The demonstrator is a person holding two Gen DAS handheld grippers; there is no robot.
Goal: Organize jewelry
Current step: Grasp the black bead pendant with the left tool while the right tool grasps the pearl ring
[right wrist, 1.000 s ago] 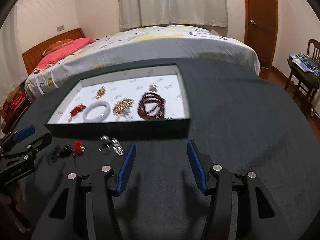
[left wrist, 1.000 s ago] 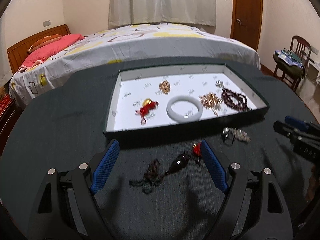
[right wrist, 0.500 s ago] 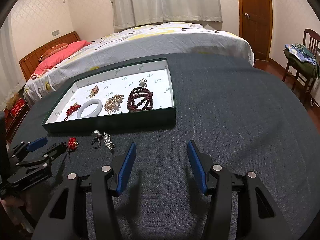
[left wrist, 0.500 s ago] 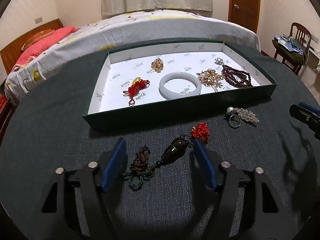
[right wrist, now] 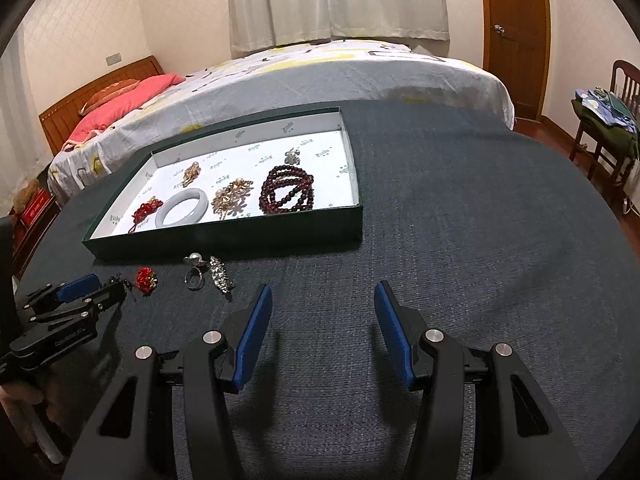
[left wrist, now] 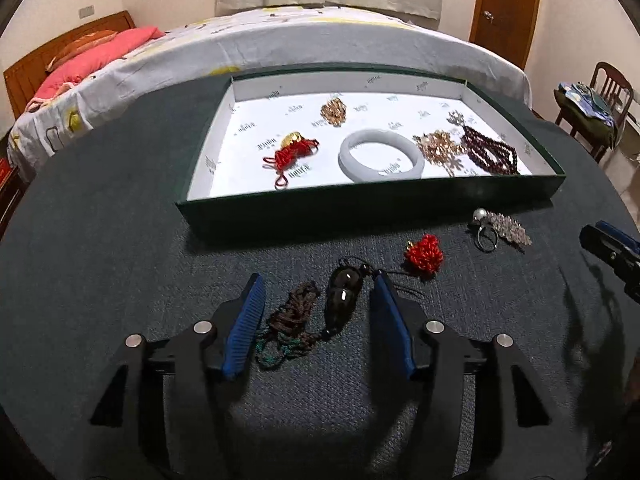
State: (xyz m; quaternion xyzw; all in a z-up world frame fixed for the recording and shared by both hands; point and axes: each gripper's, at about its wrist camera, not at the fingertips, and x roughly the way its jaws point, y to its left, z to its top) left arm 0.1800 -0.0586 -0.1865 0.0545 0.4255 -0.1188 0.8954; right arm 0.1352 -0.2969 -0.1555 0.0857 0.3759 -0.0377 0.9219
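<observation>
A dark pendant (left wrist: 343, 300) on a knotted brown cord (left wrist: 294, 318) lies on the dark table cloth between the blue pads of my left gripper (left wrist: 318, 280). Its jaws are closing around the pendant, and a gap still shows at each pad. A red knot ornament (left wrist: 425, 254), a pearl ring (left wrist: 485, 234) and a sparkly brooch (left wrist: 514, 231) lie loose in front of the green tray (left wrist: 360, 206). In the tray sit a white bangle (left wrist: 380, 156) and a dark red bead bracelet (left wrist: 490, 152). My right gripper (right wrist: 322, 290) stands open over bare cloth.
The tray also holds a red knot charm (left wrist: 294, 152) and gold pieces (left wrist: 438, 148). The bed (right wrist: 320, 76) runs behind the round table. A chair (right wrist: 608, 120) piled with clothes stands at the right near the door. In the right wrist view the left gripper (right wrist: 100, 289) is at the far left.
My left gripper has come down closer to the pendant and its jaws have narrowed around it. The right gripper has kept still with the same opening.
</observation>
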